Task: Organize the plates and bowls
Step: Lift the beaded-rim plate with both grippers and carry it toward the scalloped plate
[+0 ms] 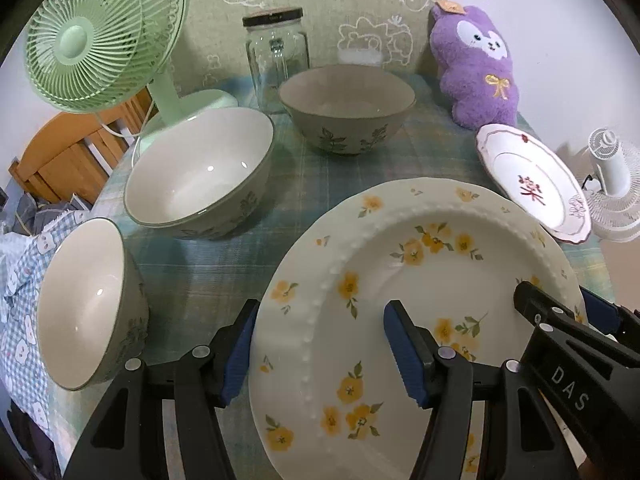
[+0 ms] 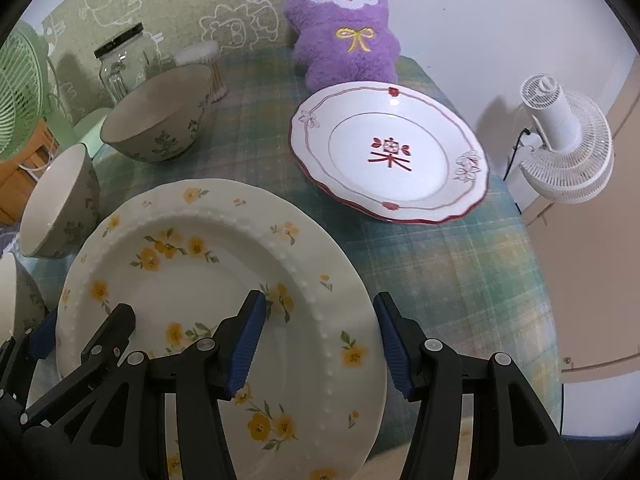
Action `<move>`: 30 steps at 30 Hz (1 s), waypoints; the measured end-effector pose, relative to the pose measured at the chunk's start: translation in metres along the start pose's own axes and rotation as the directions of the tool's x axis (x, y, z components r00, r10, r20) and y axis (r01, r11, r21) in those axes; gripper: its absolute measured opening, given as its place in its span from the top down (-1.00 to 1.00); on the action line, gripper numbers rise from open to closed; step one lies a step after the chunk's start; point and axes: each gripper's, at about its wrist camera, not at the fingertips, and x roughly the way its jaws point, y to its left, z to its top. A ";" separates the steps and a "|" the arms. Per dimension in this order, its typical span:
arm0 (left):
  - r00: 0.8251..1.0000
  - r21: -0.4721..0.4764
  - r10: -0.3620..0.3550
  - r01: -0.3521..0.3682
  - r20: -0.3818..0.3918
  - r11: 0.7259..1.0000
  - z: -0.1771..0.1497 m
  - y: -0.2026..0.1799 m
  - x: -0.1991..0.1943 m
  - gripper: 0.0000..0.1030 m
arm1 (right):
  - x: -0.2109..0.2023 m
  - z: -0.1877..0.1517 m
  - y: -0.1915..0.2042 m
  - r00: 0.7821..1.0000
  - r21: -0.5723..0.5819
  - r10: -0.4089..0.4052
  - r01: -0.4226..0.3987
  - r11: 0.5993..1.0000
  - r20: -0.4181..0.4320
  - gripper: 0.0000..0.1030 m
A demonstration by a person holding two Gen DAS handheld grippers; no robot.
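A big cream plate with yellow flowers [image 1: 400,272] [image 2: 208,264] lies between both grippers over the plaid tablecloth. My left gripper [image 1: 322,308] straddles its left rim, one blue pad at the outer edge, the other inside the well, shut on it. My right gripper [image 2: 319,298] grips the opposite rim the same way and shows in the left wrist view as right gripper [image 1: 560,304]. Three grey-green bowls stand left and behind: a near bowl [image 1: 88,300], a middle bowl [image 1: 200,176] and a far bowl [image 1: 348,108]. A red-rimmed white plate [image 2: 388,152] lies at the right.
A green fan [image 1: 104,32], a glass jar [image 1: 276,52] and a purple plush toy [image 1: 476,68] line the back of the table. A white fan [image 2: 568,140] stands beyond the table's right edge. A wooden chair [image 1: 68,152] is at the left.
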 end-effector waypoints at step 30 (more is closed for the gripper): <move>0.998 0.027 -0.034 0.033 0.048 0.999 -0.084 -0.065 -0.084 -0.24 | -0.083 -0.079 -0.080 0.996 0.023 -0.073 0.072 0.997 0.060 -0.15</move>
